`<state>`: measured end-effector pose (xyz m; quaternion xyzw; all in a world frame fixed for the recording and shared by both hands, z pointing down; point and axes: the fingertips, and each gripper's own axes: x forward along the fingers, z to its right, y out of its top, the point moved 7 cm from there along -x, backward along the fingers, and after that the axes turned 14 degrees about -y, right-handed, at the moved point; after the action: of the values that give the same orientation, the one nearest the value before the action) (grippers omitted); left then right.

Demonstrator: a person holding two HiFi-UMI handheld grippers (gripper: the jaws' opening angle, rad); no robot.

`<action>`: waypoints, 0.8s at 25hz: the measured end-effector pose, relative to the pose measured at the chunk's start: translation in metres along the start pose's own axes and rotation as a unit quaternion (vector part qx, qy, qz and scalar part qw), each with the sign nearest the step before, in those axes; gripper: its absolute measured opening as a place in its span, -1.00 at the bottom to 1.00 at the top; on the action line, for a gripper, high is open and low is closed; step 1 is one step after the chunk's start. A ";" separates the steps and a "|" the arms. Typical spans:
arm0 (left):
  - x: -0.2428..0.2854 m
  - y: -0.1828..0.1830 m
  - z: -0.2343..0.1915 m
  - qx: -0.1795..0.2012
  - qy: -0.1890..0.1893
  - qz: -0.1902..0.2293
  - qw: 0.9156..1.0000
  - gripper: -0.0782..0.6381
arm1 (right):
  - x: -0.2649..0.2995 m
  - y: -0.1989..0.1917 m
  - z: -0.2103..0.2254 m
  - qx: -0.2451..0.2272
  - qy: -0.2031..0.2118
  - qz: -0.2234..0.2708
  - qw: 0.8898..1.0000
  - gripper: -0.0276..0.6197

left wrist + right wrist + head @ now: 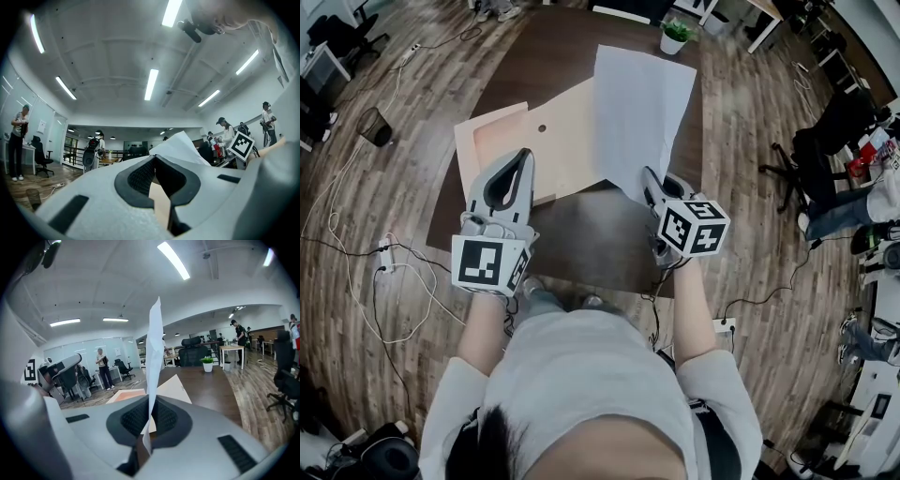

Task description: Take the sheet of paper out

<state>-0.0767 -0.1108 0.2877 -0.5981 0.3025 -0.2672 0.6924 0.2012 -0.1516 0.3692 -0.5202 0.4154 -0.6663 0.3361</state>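
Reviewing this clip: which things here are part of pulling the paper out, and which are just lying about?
In the job:
- sheet of paper, pinched in the right gripper
- tan envelope, held by the left gripper
- table under them

Lying about:
- potted plant
- waste bin
- floor cables
- office chair

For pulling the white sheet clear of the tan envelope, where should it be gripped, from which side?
Probably its near edge, from the person's side, as the right gripper grips it: the white sheet is thin and limp, so jaws close across its faces, and that edge sticks out past the envelope the left gripper holds.
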 end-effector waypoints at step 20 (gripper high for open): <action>0.006 0.003 0.016 0.001 -0.007 -0.004 1.000 -0.76 | -0.029 0.014 -0.001 -0.030 -0.026 0.071 0.997 -0.87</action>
<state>-0.0608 -0.1036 0.2860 -0.6008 0.2947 -0.2662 0.6937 0.2074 -0.1315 0.3446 -0.5161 0.4623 -0.6143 0.3775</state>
